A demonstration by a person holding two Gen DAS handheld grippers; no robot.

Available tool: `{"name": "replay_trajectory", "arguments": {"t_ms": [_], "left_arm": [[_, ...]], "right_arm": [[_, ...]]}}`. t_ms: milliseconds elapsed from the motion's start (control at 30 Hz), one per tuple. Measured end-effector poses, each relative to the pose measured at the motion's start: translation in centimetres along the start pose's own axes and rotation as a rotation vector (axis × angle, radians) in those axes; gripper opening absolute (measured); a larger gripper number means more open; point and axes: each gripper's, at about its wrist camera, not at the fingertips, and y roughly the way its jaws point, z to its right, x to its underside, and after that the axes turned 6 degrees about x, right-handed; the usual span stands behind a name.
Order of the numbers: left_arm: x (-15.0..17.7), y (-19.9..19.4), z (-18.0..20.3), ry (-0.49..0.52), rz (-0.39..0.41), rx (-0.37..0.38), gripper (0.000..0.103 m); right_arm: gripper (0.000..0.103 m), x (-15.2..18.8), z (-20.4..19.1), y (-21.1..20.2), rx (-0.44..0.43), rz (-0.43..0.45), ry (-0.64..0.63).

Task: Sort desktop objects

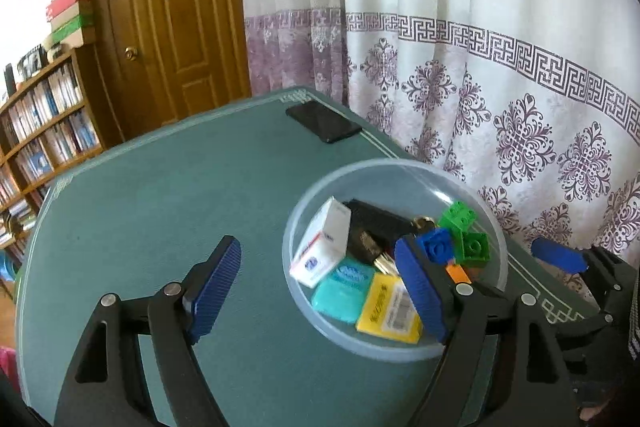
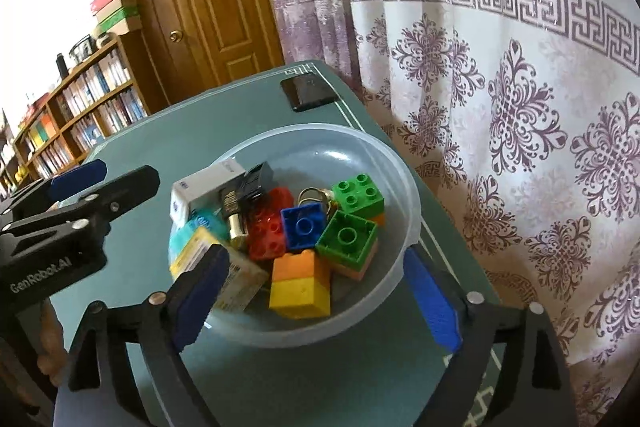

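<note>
A clear plastic bowl [image 1: 486,223] [image 2: 320,143] stands on the green table and holds the objects. Inside are a white box [image 1: 322,249] [image 2: 208,183], a teal case [image 1: 340,289], a yellow box [image 1: 390,309] [image 2: 236,275], a black item with keys [image 1: 372,227] [image 2: 256,179], and green [image 2: 358,195], blue [image 2: 302,227], red [image 2: 268,227] and orange-yellow [image 2: 300,283] bricks. My left gripper [image 1: 320,291] is open and empty at the bowl's left side. My right gripper [image 2: 316,295] is open and empty, its fingers on either side of the bowl's near rim.
A black phone [image 1: 324,123] [image 2: 306,93] lies at the table's far corner. A patterned curtain [image 1: 500,67] hangs to the right, close to the table edge. A wooden door [image 1: 172,15] and a bookshelf [image 1: 44,123] stand behind.
</note>
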Motion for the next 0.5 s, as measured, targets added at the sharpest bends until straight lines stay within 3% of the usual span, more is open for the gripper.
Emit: {"name": "replay_trajectory", "arguments": {"t_ms": [167,300,500], "left_arm": [[0.9,-1.3,-0.5,-0.066,0.008,0.093,0.083],[1.0,-2.3,0.1,-0.03,0.037,-0.009,0.083],[1.4,-3.1,0.1,-0.025,0.045,-0.054,0.083]], "right_arm": [[0.1,0.5,-0.5,-1.7,0.014,0.04,-0.026],[0.102,0.6,-0.6,-2.4,0.028,0.047,-0.027],[0.102,1.0,-1.1,-3.2,0.029,0.061,-0.044]]}}
